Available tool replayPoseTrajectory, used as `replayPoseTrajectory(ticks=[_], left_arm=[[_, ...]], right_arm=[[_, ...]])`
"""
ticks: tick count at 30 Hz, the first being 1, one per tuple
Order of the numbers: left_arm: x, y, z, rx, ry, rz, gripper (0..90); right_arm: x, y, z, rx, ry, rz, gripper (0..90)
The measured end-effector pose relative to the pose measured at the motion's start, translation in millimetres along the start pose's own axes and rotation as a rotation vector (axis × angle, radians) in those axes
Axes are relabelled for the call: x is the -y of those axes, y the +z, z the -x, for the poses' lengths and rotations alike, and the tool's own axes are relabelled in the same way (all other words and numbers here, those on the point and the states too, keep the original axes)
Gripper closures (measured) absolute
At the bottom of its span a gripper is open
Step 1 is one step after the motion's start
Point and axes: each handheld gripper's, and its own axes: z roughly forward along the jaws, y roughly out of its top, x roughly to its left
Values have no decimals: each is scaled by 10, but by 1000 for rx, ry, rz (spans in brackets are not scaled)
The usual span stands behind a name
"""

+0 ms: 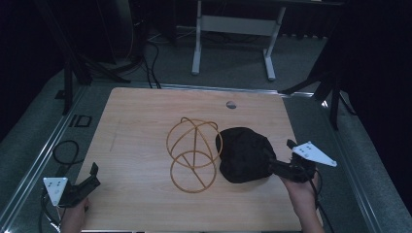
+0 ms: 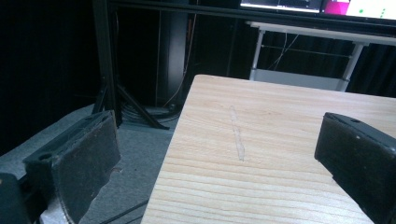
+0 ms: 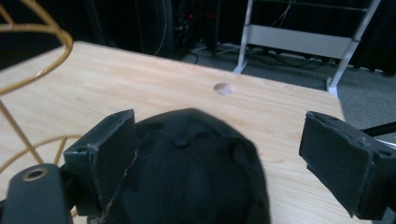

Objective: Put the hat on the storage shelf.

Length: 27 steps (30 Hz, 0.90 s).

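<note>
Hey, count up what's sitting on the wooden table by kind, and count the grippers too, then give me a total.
Black fabric cap with a top button: 1
Gold wire-frame hat stand of round hoops: 1
Hand-held grippers: 2, the left gripper with open fingers at the table's near left corner, the right gripper open around the cap
Total: 4

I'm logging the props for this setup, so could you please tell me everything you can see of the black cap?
The black cap is a soft, dark fabric cap with a domed crown; a small button at the top and eyelets show in the right gripper view. It lies on the wooden table, right of centre, beside the gold wire stand, whose rim it meets or overlaps. The right gripper is at its near edge, jaws open on either side of the crown, not yet closed on it.
</note>
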Motion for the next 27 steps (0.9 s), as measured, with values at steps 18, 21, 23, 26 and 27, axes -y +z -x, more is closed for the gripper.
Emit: replayPoseTrajectory(ticks=[18,21,23,26,27], left_arm=[[0,1,0,10,2,-2,5],[0,1,2,11,5,-1,5],[0,1,2,12,5,-3,5],[0,1,3,13,5,-2,5],[0,1,3,13,5,-2,5]], right_arm=[[336,555,-244,-24,-13,-157,163],[399,608,-259,-13,-15,-183,244],[426,631,-259,-12,-16,-197,314],[459,657,-255,1,-19,-213,437],[468,664,-251,5,-15,-216,498]])
